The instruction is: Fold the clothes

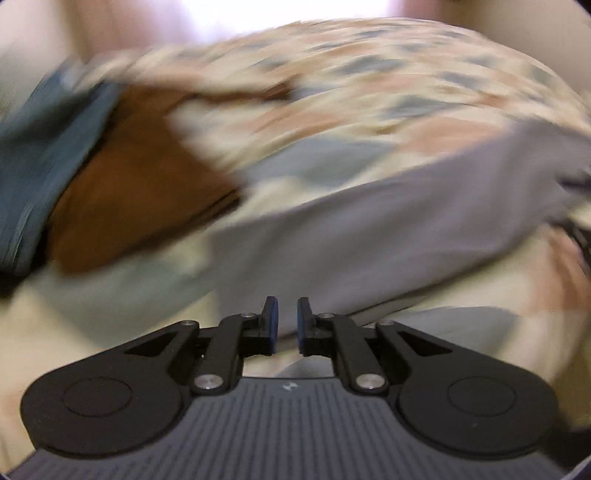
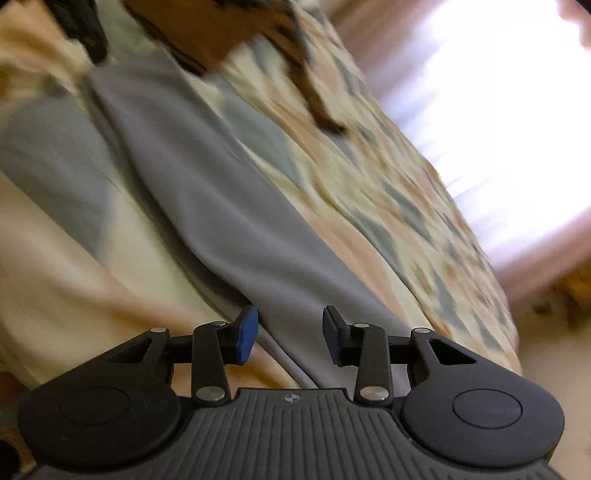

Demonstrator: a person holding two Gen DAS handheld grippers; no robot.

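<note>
A long grey garment (image 1: 369, 229) lies flat on the patterned bedspread (image 1: 369, 92), running from just ahead of my left gripper (image 1: 287, 317) off to the right. The left jaws stand a narrow slit apart with nothing between them. In the right wrist view the same grey garment (image 2: 207, 177) stretches away from my right gripper (image 2: 290, 325). That gripper is open, its pads apart on either side of the cloth's near end and not pressing it. Both views are blurred.
A brown garment (image 1: 129, 184) and a teal one (image 1: 40, 162) lie at the left of the bed; the brown garment (image 2: 207, 33) shows far ahead in the right view. The bed's edge drops to pale floor (image 2: 554, 350) under a bright window (image 2: 498, 110).
</note>
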